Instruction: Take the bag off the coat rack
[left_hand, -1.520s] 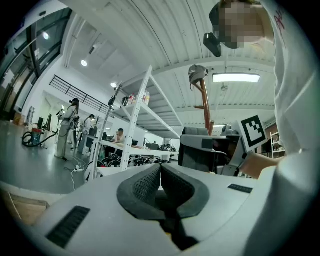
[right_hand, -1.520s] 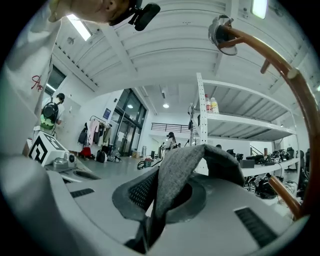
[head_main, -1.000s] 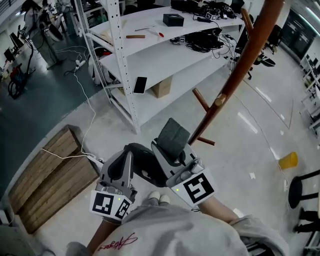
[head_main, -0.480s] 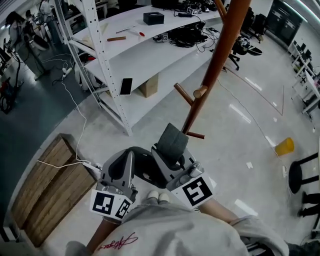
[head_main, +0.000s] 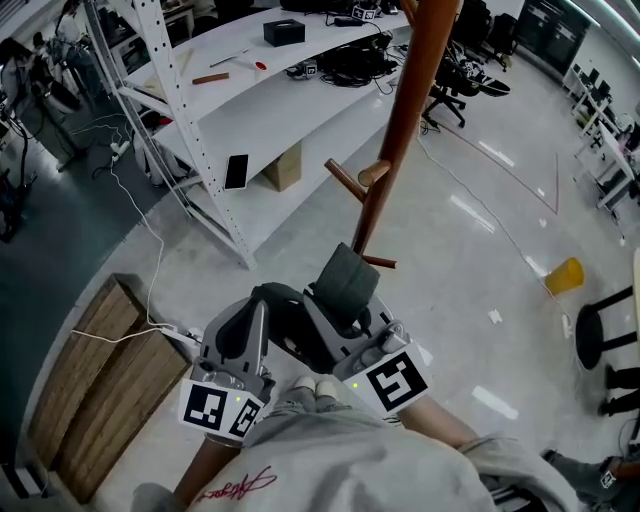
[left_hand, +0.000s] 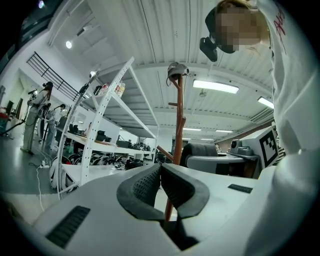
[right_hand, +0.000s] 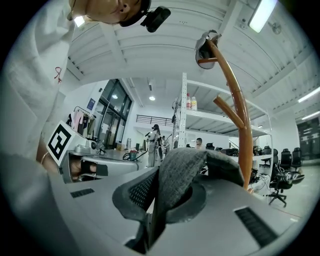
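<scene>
A brown wooden coat rack (head_main: 402, 110) rises just beyond my grippers, with short pegs (head_main: 350, 180) low on its pole. My right gripper (head_main: 335, 305) is shut on a grey felt bag (head_main: 346, 277), which sticks up from its jaws near the foot of the pole. In the right gripper view the felt (right_hand: 182, 167) is pinched between the pads of the right gripper (right_hand: 156, 186), with the rack (right_hand: 241, 120) behind. My left gripper (head_main: 263, 300) sits beside it, shut and empty; in its own view the left gripper (left_hand: 160, 172) has its pads together and the rack pole (left_hand: 178, 120) ahead.
White metal shelving (head_main: 250, 110) stands to the left of the rack, with a phone (head_main: 236, 170) on it and a cardboard box (head_main: 284, 168) under it. A wooden pallet (head_main: 90, 390) and a white cable lie at the left. A yellow cup (head_main: 565, 275) and a black stool (head_main: 600, 340) are at the right.
The rack and shelving have slid left and nearer in the head view. Both grippers keep their places in the frame, and the right one still holds the felt bag.
</scene>
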